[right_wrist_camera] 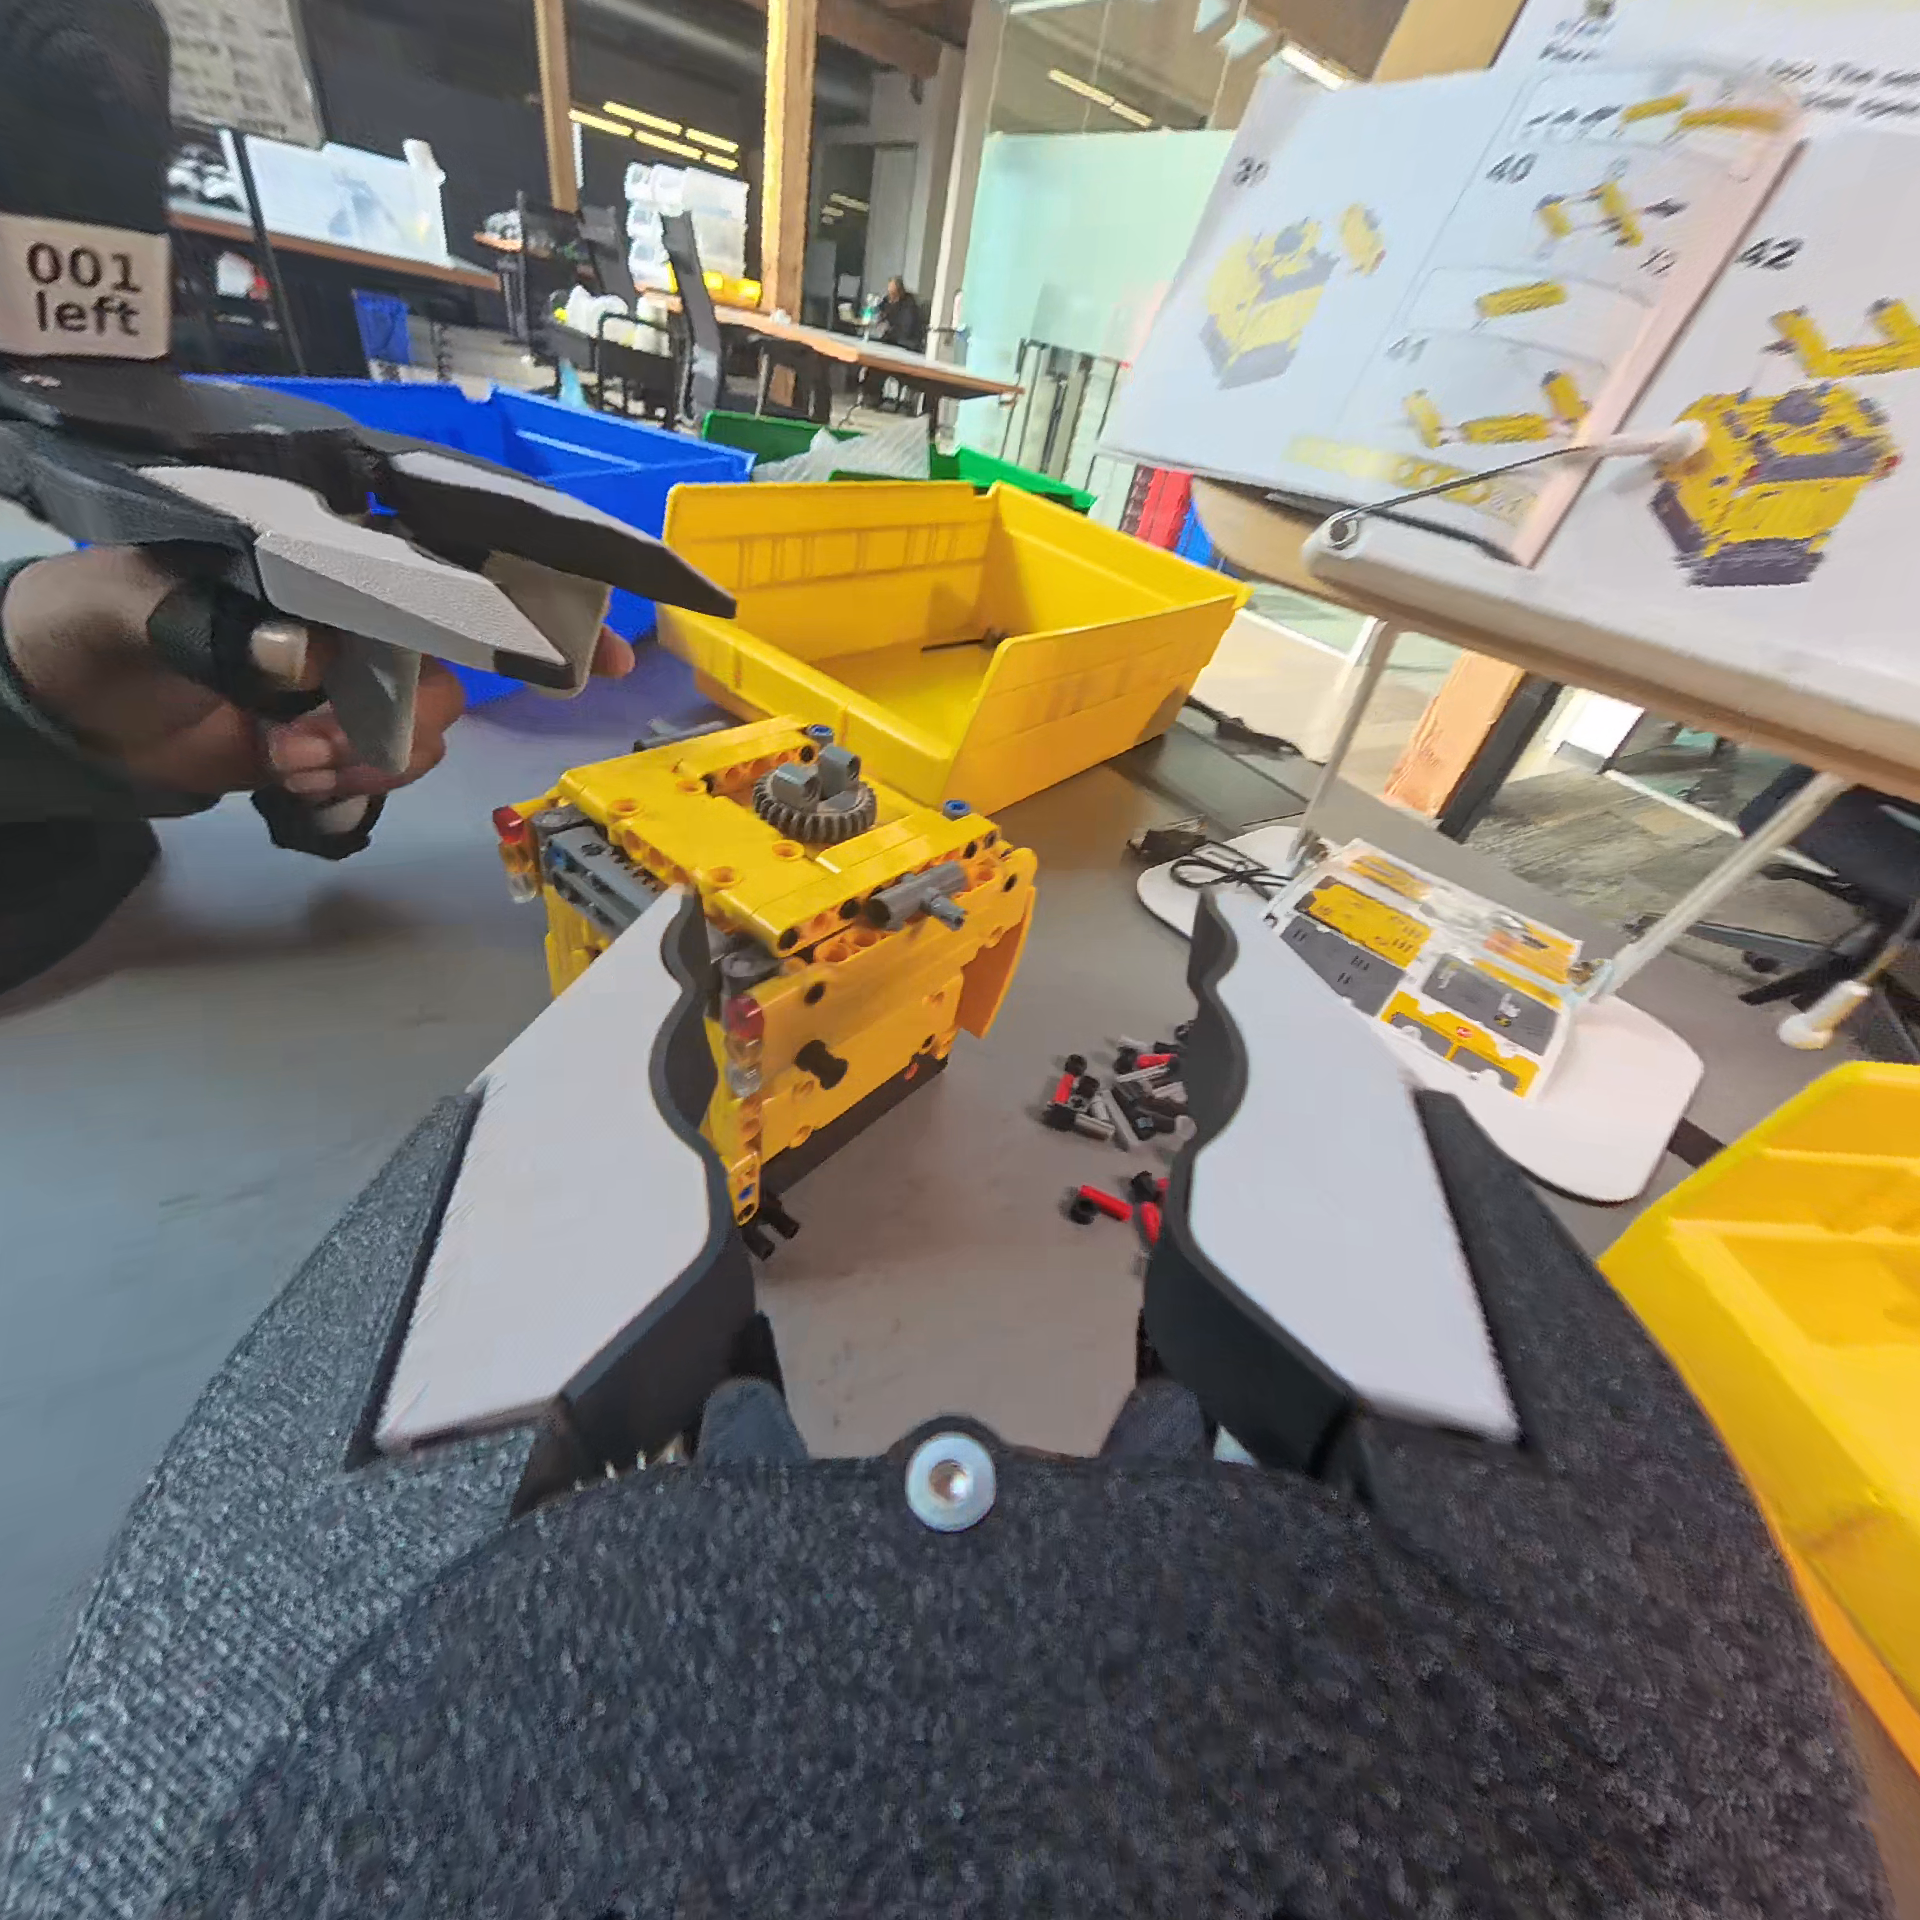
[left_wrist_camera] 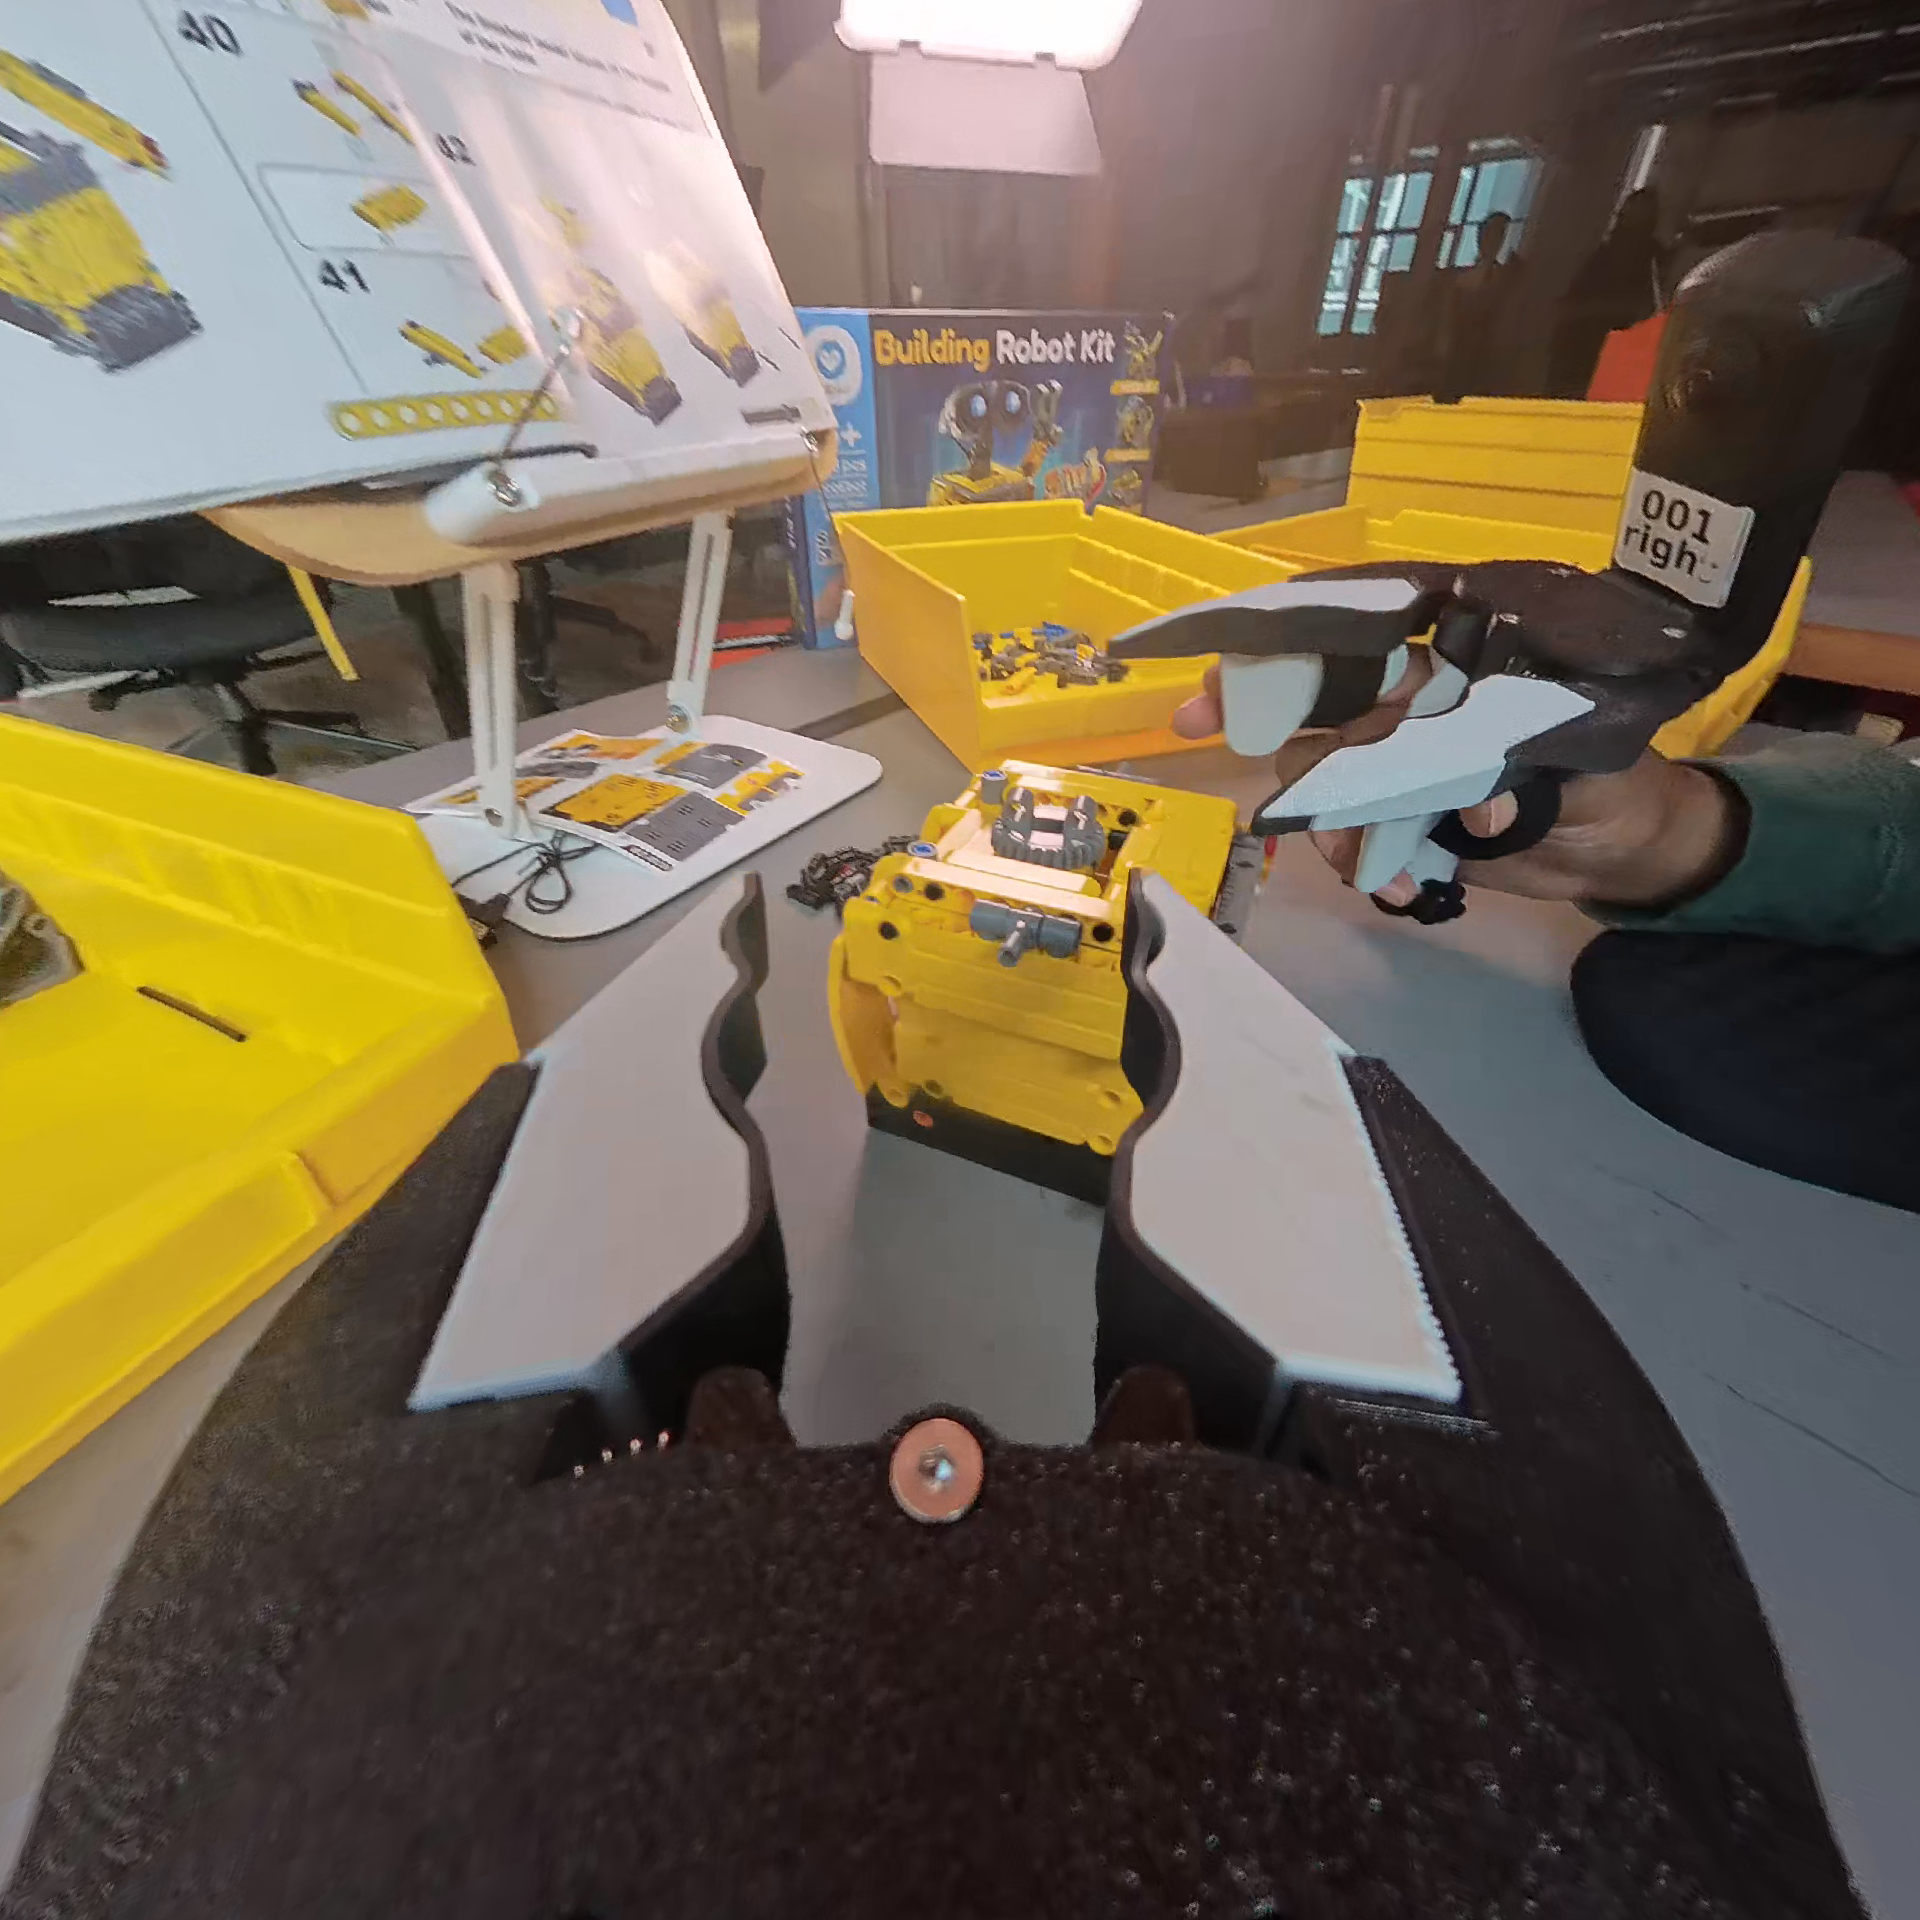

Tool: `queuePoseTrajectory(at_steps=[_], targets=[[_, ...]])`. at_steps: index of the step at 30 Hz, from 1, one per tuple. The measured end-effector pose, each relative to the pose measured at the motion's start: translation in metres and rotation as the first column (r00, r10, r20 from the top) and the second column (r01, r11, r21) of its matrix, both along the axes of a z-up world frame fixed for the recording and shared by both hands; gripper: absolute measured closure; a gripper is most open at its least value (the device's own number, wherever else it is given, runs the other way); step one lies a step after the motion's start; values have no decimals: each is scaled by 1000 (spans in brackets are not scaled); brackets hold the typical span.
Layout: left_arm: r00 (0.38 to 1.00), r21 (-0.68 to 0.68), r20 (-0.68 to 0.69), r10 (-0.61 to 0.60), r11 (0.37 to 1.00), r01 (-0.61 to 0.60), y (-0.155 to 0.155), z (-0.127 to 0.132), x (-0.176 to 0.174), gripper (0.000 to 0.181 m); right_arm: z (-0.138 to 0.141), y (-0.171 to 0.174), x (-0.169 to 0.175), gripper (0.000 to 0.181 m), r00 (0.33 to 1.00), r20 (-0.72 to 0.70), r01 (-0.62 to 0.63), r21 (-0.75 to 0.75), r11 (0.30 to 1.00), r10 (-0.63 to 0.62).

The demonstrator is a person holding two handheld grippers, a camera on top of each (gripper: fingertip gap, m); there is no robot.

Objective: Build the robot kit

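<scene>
Both hand-held grippers [left_wrist_camera: 940, 914] [right_wrist_camera: 935, 935] gape beside the upright yellow brick model [left_wrist_camera: 987, 966], gear up.

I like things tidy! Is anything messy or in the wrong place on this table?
A little. Small black and red pieces lie loose on the table beside the yellow brick model, not in a yellow bin. A black cable lies tangled by the booklet stand. Nothing looks broken.

My right finger [left_wrist_camera: 1226, 1049] hides the right flank of the yellow brick-built block model [left_wrist_camera: 987, 997]. At upper left, the blurred white instruction booklet [left_wrist_camera: 312, 239] runs off frame.
</scene>
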State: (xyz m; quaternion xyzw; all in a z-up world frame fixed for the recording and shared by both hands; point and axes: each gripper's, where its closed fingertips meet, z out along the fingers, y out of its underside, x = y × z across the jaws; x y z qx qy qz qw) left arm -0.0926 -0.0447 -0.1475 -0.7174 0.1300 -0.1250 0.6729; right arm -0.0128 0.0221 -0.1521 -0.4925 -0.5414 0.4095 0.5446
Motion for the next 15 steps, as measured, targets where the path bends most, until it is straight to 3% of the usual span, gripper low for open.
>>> queuePoseTrajectory(at_steps=[9,15], targets=[[944,121,30,327,937,-328,-6,22,-64,143,56,68,19,156,937,-218,285,20,958,-274],[932,75,72,356,930,-361,-6,15,-76,159,133,143,5,175,854,-358,409,16,912,-377]])
